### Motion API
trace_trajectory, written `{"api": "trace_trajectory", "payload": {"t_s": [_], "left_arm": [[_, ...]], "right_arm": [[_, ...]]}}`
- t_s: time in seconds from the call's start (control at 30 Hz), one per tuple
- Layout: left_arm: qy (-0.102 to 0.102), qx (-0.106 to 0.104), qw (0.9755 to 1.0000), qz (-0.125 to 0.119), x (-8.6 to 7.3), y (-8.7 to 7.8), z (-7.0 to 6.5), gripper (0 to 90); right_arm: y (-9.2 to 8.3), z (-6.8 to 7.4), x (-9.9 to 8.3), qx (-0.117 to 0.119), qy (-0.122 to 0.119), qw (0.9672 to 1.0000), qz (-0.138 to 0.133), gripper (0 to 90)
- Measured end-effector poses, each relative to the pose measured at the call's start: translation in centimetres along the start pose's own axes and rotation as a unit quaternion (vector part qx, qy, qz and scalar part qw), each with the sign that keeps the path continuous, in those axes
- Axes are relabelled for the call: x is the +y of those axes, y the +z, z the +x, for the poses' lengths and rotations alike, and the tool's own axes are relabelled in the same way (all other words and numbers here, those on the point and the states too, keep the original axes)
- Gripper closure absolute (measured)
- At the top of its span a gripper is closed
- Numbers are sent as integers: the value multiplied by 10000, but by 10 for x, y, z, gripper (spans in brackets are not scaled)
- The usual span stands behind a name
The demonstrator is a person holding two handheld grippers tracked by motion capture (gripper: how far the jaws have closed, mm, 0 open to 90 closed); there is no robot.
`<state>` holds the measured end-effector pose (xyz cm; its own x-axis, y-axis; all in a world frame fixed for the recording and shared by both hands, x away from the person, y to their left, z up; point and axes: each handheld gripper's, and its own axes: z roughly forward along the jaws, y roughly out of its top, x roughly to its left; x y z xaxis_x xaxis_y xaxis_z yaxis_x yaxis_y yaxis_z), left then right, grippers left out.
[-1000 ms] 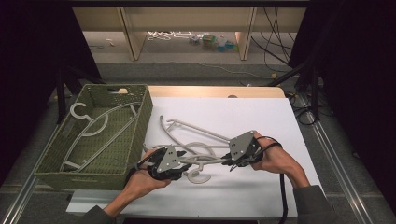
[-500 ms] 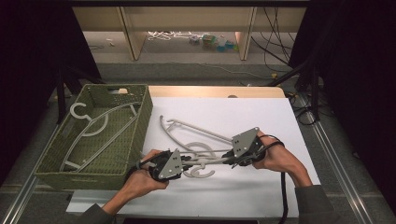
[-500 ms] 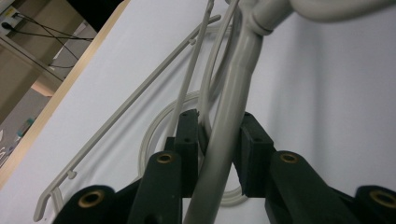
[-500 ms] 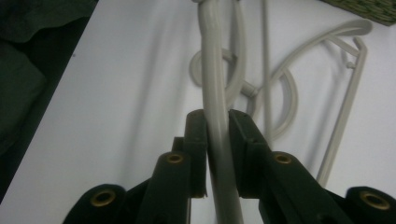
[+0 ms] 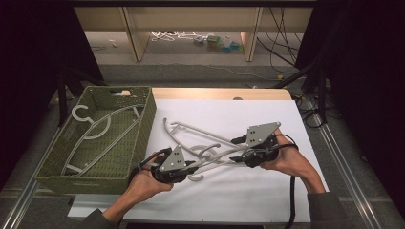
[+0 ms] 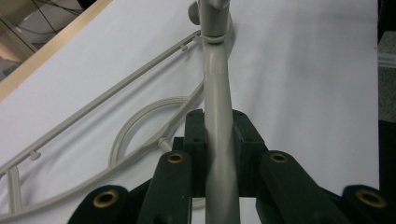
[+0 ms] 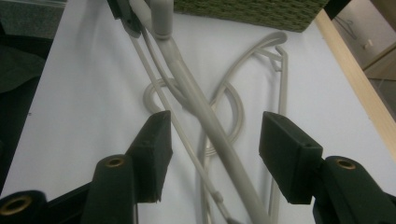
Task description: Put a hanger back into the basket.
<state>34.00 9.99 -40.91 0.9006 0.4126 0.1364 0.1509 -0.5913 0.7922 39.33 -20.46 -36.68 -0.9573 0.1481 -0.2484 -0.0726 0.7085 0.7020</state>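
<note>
Left gripper (image 5: 191, 166) fingers pinch 1 grey hanger (image 6: 217, 88) (arm end). Right gripper (image 5: 239, 155), at 3 o'clock, fingers just spread, straddling it untouched

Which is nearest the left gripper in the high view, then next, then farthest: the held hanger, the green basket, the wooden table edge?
1. Held hanger: clamped in the left gripper fingers.
2. Green basket: just to its left.
3. Wooden table edge: along the far side.
</note>
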Motion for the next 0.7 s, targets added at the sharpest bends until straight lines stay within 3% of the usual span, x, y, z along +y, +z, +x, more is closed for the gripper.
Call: {"api": "trace_trajectory", "payload": {"t_s": [0.03, 0.1, 0.13, 0.17, 0.3, 0.43, 0.53, 0.6, 0.7], "left_arm": [[-82, -11, 10000, -26, -1, 0, 0, 792], [-347, -20, 9994, -45, -2, -1, 2, 792], [-351, 9, 9994, 46, -2, -3, 5, 792], [-490, -20, 9988, 5, -2, -4, 6, 792], [-1053, -64, 9944, -95, -3, -10, 13, 792], [-1415, -119, 9896, -239, -4, -19, 20, 792], [-1610, -168, 9862, -356, -5, -27, 25, 792], [-1809, -199, 9822, -458, -7, -31, 27, 792], [-1935, -281, 9789, -602, -8, -39, 31, 792]], "right_arm": [[-2, -1, -1, -160, 22, 9999, -30, 433], [-5, 0, -3, -194, 157, 9997, -57, 438], [-7, 1, -3, -216, 164, 9996, -43, 438], [-8, 3, -3, -252, 195, 9995, -41, 438], [-13, 11, -3, -366, 285, 9989, -57, 414], [-17, 20, -5, -456, 534, 9971, -285, 383], [-17, 24, -8, -628, 816, 9938, -424, 337], [-17, 25, -12, -739, 1072, 9899, -560, 313], [-16, 25, -19, -1003, 1362, 9829, -725, 279]]}}
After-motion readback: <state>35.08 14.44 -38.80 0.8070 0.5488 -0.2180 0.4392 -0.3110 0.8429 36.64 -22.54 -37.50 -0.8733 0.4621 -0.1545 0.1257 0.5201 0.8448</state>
